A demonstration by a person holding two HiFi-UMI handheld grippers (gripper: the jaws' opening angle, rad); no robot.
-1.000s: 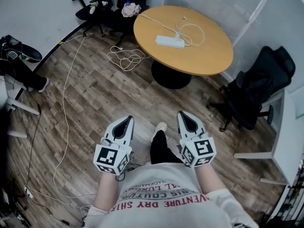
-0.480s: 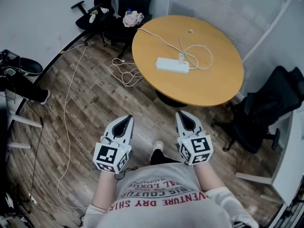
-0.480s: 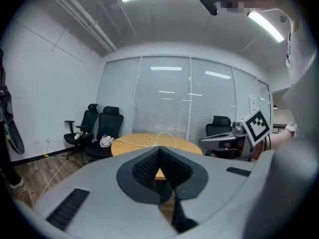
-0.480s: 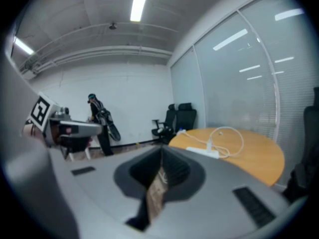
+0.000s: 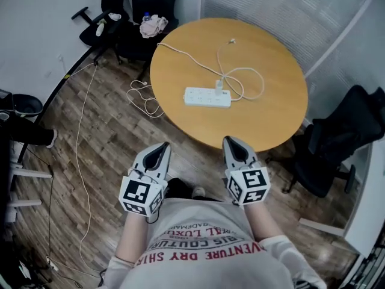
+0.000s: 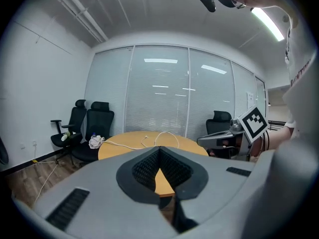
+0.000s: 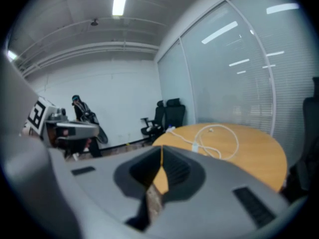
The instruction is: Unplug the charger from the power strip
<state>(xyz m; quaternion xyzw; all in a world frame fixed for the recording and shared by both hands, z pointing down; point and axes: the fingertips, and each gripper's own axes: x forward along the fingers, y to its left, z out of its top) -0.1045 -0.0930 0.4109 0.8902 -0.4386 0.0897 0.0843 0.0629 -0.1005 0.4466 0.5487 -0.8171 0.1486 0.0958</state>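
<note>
A white power strip (image 5: 207,97) lies near the middle of the round wooden table (image 5: 180,53). A small white charger (image 5: 219,87) stands plugged into its right end, and its white cable (image 5: 249,77) loops across the tabletop. My left gripper (image 5: 161,149) and right gripper (image 5: 231,142) are side by side in front of the table's near edge, well short of the strip. Both are shut with nothing between their jaws. The left gripper view shows its closed tips (image 6: 159,149) aimed at the table (image 6: 124,143). Past the right gripper's tips (image 7: 161,148), its view shows the charger (image 7: 195,147).
Black office chairs (image 5: 135,11) stand behind the table at the upper left, one with a pale cloth (image 5: 150,24). Another black chair (image 5: 337,137) is at the right. Loose white cables (image 5: 141,98) lie on the wood floor left of the table. A glass wall with blinds runs behind.
The person has walked toward the table, which now lies nearer and lower in the head view. Both grippers came forward together to its near edge, still shut.
</note>
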